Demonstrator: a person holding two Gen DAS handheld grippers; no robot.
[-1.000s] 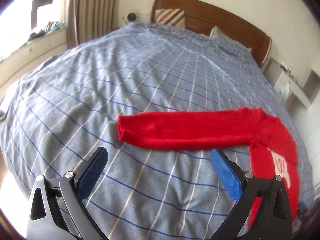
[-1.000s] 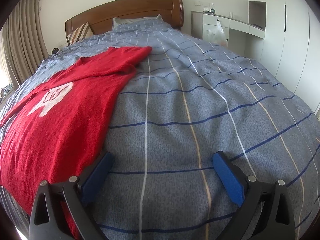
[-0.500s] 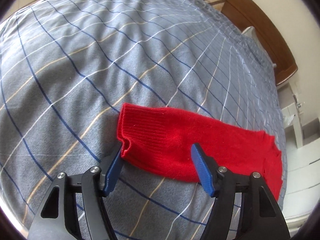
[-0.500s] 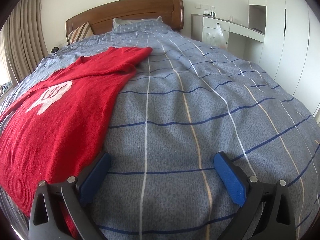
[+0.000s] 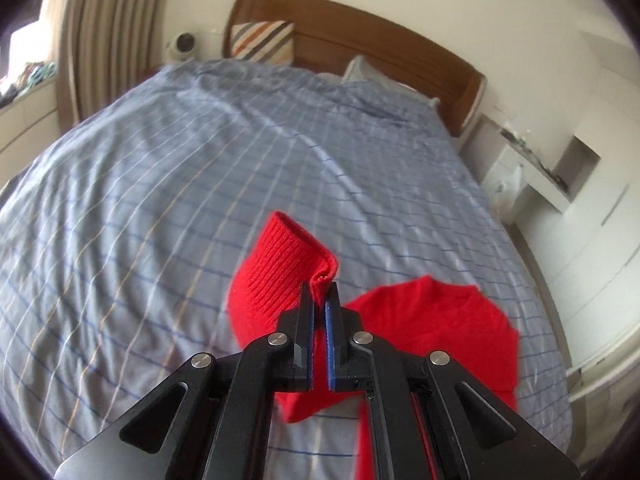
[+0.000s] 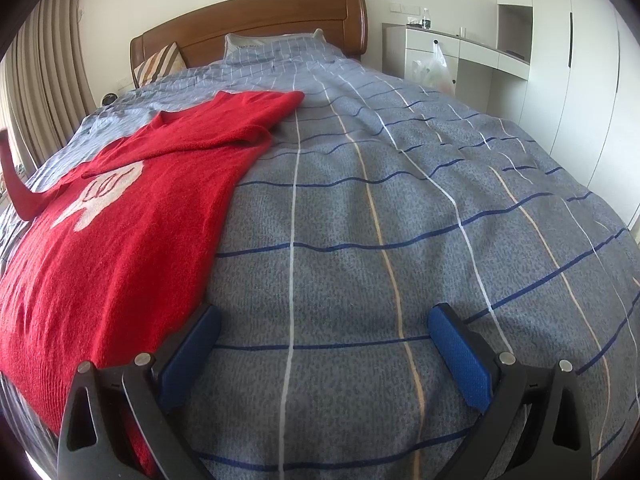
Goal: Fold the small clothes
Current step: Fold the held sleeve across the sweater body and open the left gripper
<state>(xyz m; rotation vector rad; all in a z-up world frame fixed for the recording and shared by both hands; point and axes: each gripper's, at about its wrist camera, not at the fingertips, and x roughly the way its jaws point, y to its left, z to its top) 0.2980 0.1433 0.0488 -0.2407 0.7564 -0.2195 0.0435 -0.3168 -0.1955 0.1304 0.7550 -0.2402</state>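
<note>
Now the sweater's (image 6: 120,248) cuff (image 5: 296,256) has been clamped in the left gripper's (image 5: 319,292) jaws and lifted off the bed (image 6: 400,200); a second ago they were wide apart. Sleeve fold judged begun. Right gripper (image 6: 324,356) is kept wide apart, empty, beside the hem.

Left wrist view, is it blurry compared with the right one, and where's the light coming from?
Left wrist view: the checked bedcover is motion-smeared, while the left gripper and the pinched red sleeve cuff stay sharp; the window is blown out. Right wrist view: crisp throughout, evenly daylit, with fisheye bending at the edges.
</note>
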